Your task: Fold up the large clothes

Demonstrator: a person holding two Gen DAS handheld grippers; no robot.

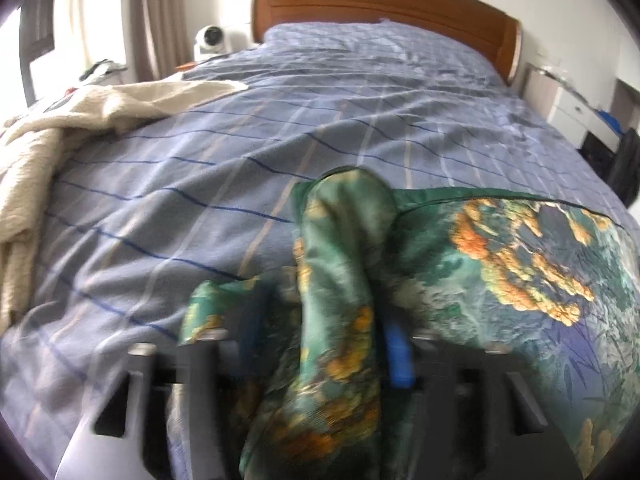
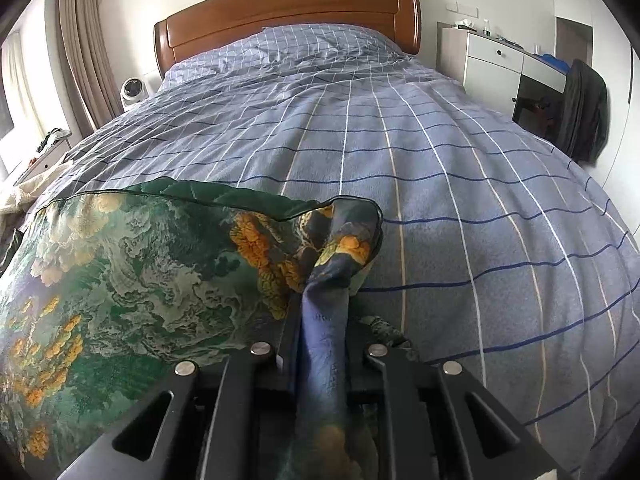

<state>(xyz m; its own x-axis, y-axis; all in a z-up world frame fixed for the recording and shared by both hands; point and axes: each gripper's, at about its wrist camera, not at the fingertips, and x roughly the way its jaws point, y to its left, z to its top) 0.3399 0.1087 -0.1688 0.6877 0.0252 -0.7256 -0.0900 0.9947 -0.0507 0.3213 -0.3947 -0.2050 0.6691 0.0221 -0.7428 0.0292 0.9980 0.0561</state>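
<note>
Here, both grippers level, clamping green garment (image 2: 132,264)

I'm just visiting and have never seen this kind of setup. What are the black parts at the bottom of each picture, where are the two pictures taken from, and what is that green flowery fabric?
No robot here: a person holds a two-finger gripper in each hand, each carrying a wide-angle camera looking along its fingers. One picture comes from the left gripper, the other from the right gripper; the black parts are their fingers. Both are shut on bunched parts of the green floral garment, stretched between them over the blue checked bedspread. A cream blanket lies at the bed's left side, and the wooden headboard is beyond.
</note>
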